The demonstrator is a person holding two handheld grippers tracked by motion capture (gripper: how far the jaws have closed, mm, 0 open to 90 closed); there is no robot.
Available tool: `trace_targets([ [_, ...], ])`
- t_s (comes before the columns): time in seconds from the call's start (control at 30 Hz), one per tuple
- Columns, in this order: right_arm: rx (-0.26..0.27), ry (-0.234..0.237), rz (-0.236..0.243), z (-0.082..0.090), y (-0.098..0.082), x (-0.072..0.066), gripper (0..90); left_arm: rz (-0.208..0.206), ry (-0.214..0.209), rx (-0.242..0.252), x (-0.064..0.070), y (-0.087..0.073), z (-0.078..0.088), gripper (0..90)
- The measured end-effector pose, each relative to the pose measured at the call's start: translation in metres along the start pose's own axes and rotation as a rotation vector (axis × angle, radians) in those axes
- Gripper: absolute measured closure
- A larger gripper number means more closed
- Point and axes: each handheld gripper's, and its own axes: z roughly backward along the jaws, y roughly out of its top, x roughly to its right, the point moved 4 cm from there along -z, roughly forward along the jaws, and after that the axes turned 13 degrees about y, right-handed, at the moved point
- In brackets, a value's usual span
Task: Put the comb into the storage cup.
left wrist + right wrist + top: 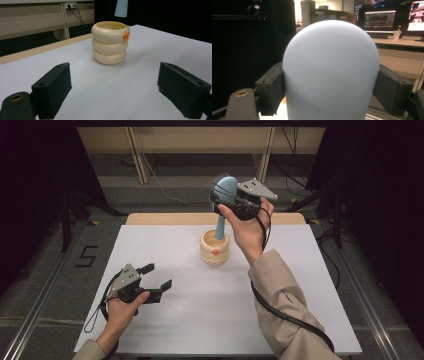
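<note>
A light blue hairbrush (pixel 223 200) stands upright with its handle reaching down into a cream ringed holder (pixel 215 248) in the middle of the white table (pixel 165 320). My right gripper (pixel 231 200) is shut on the brush's head, whose smooth blue back (pixel 332 70) sits pressed between both pads. Dark bristles show on the far side of the head. The holder (pixel 110 42) carries a small orange knob on its top ring. My left gripper (pixel 156 276) rests low at the table's left front, open, nothing between its jaws, facing the holder.
A wooden strip edges the table's far side, with shelving legs and cables on the floor behind. A person's sleeve (pixel 280 305) crosses the table's right front. In the right gripper view, monitors (pixel 379 18) and a paper cup stand on a desk.
</note>
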Motion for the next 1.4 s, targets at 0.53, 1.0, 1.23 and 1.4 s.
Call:
trace_targets([
  [0.53, -0.01, -0.004, 0.006, -0.006, -0.002, 0.003, 20.2, 0.0, -0.001, -0.002, 0.0, -0.001, 0.0, 11.4],
  [1.0, -0.012, -0.008, 0.009, -0.011, -0.003, 0.004, 20.2, 0.002, 0.001, -0.001, 0.0, 0.0, -0.001, 11.4],
  [1.23, -0.016, -0.007, 0.003, -0.014, -0.006, 0.004, 20.2, 0.003, 0.001, 0.0, 0.0, 0.0, -0.001, 11.4],
  [1.4, -0.021, -0.01, 0.001, -0.016, -0.007, 0.005, 20.2, 0.004, 0.001, -0.003, -0.001, -0.001, -0.001, 11.4],
])
